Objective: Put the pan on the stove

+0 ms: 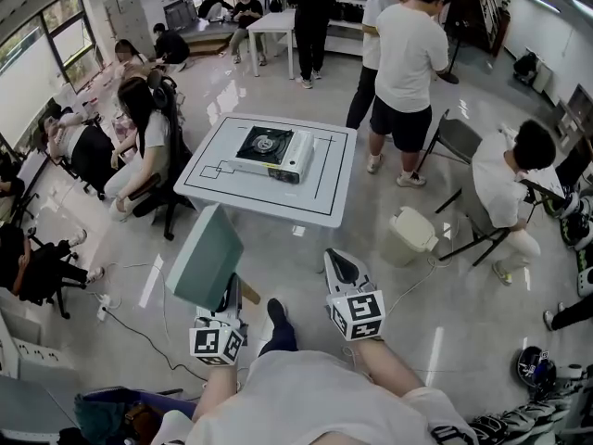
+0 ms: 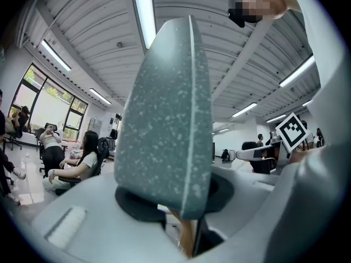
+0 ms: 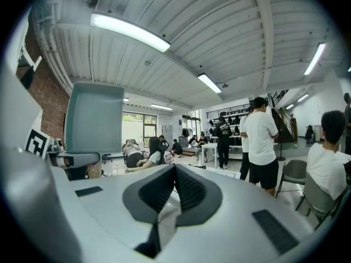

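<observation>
A square grey-green pan (image 1: 206, 258) is held up on edge over the floor, well short of the table. My left gripper (image 1: 232, 297) is shut on its wooden handle (image 1: 249, 292). In the left gripper view the pan (image 2: 164, 119) fills the middle, and its handle (image 2: 186, 234) runs down between the jaws of the left gripper (image 2: 182, 203). My right gripper (image 1: 339, 265) is beside it, shut and empty, with its jaws meeting in the right gripper view (image 3: 174, 188). That view also shows the pan (image 3: 93, 116) at the left. The portable gas stove (image 1: 273, 151) sits on the white table (image 1: 232, 197) ahead.
Two people stand at the table's far right corner (image 1: 408, 72). Others sit on chairs to the left (image 1: 148, 146), and one sits at the right (image 1: 510, 179). A pale bin (image 1: 410, 233) stands right of the table. Cables (image 1: 130, 327) trail across the floor at the left.
</observation>
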Demonstrator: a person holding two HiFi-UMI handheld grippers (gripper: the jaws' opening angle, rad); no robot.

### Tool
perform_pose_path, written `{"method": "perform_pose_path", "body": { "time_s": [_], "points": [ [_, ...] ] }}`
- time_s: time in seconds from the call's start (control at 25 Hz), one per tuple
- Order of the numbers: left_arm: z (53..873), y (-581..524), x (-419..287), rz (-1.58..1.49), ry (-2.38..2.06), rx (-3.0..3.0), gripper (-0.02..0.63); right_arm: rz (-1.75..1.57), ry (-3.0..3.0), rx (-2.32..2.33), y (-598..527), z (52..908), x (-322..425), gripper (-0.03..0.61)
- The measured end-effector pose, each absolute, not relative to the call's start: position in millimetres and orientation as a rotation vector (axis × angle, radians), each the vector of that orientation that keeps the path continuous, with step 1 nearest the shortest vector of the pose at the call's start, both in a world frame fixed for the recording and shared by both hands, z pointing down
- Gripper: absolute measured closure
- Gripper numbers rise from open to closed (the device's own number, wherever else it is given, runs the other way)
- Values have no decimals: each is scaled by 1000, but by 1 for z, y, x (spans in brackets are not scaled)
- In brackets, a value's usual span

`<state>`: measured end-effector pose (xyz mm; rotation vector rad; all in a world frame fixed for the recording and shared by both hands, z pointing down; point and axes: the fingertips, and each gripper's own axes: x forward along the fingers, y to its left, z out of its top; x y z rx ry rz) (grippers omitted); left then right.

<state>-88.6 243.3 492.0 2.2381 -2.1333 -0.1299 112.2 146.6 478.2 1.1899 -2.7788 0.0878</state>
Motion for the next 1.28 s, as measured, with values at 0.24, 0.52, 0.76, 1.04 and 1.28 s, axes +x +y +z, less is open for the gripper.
{"method": "perform_pose_path", "body": {
  "time_s": [0.24, 0.52, 0.76, 1.04, 1.28],
  "points": [
    [504, 162, -125, -150, -2099, 2255, 492, 88, -2763, 1206, 69, 488, 76, 570],
    [505, 37, -189, -146, -2033, 2317, 492, 73, -2730, 1273, -47, 485, 15, 569],
    [496, -48, -234, -143, -1995, 2373, 492, 91, -2696, 1349, -124, 483, -20, 570],
    [507, -97, -247, -142, -1999, 2336, 492, 99, -2685, 1331, -177, 490, -30, 570],
    [510, -122, -250, -139, -2011, 2288, 492, 113, -2685, 1280, -206, 489, -38, 570]
  ]
}}
